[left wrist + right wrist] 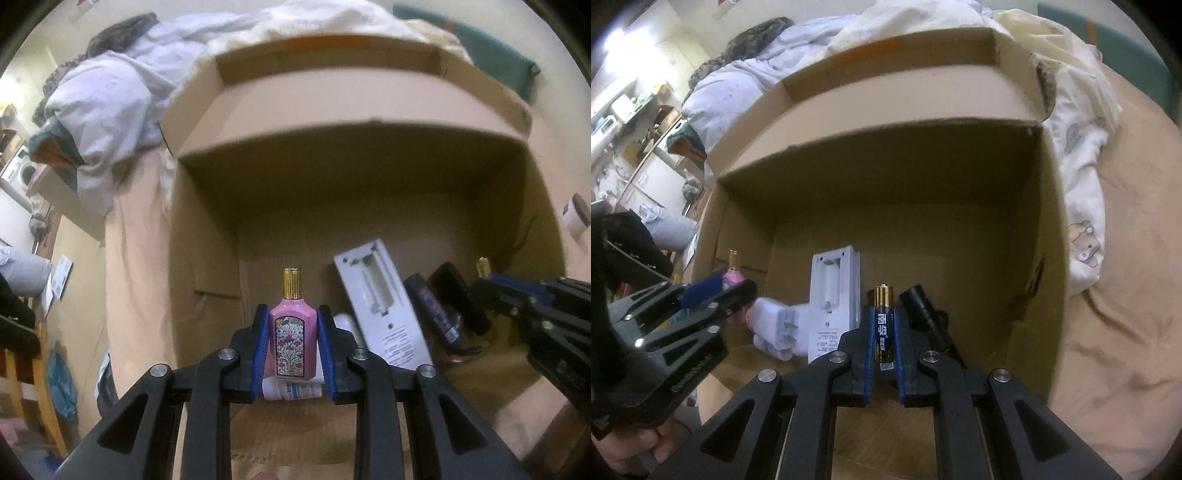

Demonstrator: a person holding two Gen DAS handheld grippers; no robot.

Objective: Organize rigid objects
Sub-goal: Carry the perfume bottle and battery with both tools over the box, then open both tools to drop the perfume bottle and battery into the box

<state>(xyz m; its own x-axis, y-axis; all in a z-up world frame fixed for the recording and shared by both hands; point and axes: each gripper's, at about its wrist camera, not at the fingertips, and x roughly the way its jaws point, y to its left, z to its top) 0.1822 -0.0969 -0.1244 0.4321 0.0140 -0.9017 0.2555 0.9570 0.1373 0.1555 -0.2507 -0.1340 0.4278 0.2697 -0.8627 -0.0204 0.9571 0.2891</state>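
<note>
My left gripper [293,321] is shut on a pink perfume bottle [293,341] with a gold cap, held upright over the near left part of the open cardboard box [332,122]. My right gripper [883,314] is shut on a blue and gold battery [883,325], upright between its blue pads, over the box's middle. Each gripper shows in the other's view: the right gripper [484,280] at the right edge, the left gripper [731,288] at the left with the perfume bottle [733,275]. Both hang inside the box opening.
In the box [886,107] lie a white remote body [833,306] with an open battery bay, a white plug adapter [775,326], a black flashlight [925,314] and a white tube [291,391]. The box stands on a beige bed with piled bedding [107,107]. A small jar [576,214] sits outside at right.
</note>
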